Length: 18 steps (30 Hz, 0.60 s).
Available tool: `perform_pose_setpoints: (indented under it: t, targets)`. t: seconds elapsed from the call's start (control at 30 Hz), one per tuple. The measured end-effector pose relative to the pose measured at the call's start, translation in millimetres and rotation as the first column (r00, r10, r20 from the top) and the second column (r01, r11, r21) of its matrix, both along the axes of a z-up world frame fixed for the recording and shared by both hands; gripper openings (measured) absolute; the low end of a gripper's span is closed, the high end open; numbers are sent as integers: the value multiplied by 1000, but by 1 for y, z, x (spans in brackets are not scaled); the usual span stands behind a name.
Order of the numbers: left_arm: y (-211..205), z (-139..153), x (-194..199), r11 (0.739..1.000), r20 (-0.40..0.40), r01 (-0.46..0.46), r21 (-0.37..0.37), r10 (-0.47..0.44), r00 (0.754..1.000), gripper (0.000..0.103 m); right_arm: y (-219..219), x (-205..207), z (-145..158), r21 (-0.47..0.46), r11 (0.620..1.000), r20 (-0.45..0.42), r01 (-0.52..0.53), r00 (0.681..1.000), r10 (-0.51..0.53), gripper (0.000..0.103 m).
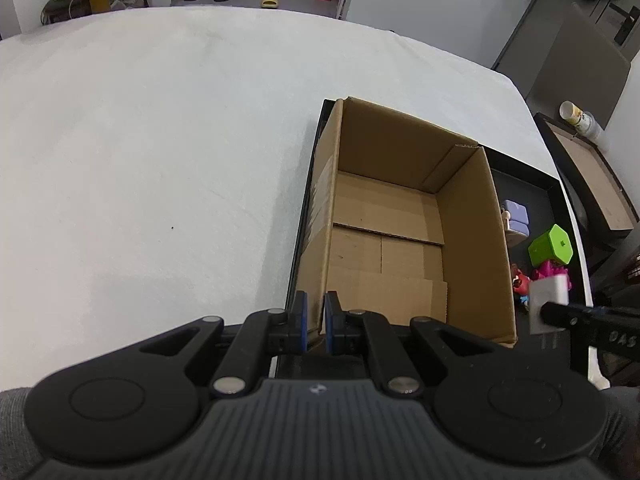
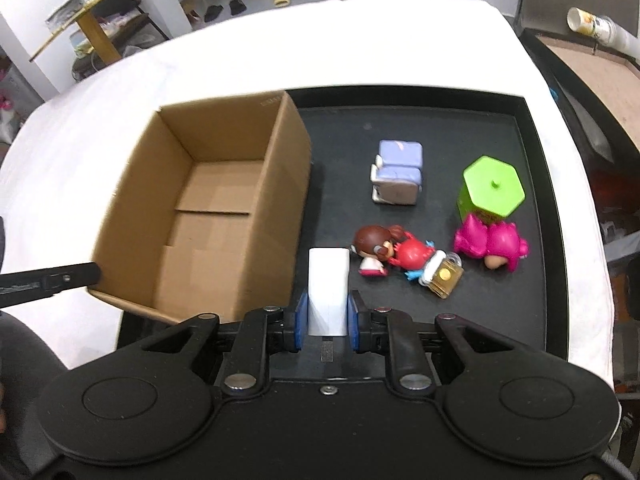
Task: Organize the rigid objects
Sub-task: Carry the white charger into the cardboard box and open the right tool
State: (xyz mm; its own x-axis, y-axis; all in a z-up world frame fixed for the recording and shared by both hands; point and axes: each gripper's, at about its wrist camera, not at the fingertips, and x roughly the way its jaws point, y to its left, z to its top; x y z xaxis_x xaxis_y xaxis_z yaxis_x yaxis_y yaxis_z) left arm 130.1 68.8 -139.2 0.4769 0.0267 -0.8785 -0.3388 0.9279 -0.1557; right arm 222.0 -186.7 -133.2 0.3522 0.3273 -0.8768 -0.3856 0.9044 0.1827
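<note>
An open, empty cardboard box (image 1: 392,216) (image 2: 208,200) stands on the left part of a black tray (image 2: 440,120). My left gripper (image 1: 315,320) is shut on the box's near-left wall. My right gripper (image 2: 327,320) is shut on a white block (image 2: 328,288), held above the tray just right of the box; the block also shows in the left wrist view (image 1: 548,304). On the tray lie a purple-white toy (image 2: 396,172), a green hexagonal block (image 2: 492,188), a pink toy (image 2: 490,244), a doll figure (image 2: 376,248) and a small padlock (image 2: 442,278).
The tray sits on a white-covered table (image 1: 160,160). A dark side table (image 2: 592,80) with a paper cup (image 2: 588,24) stands to the right. Shelves, slippers and an orange box lie on the floor beyond the table's far edge.
</note>
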Motion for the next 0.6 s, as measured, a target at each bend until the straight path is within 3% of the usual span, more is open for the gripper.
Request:
perform_pose_setpoints:
  t: [0.3, 0.47, 0.6]
  targets:
    - [-10, -2, 4, 997, -6, 12, 77, -12, 1000, 7, 9, 1, 26, 61, 998, 52, 11, 999, -14, 20]
    - [-11, -5, 8, 997, -6, 12, 75, -11, 1000, 7, 17, 1, 35, 104, 995, 72, 6, 997, -14, 20]
    - [-14, -7, 9, 995, 2, 12, 95, -13, 1000, 7, 24, 5, 38, 187, 982, 20, 21, 999, -25, 20]
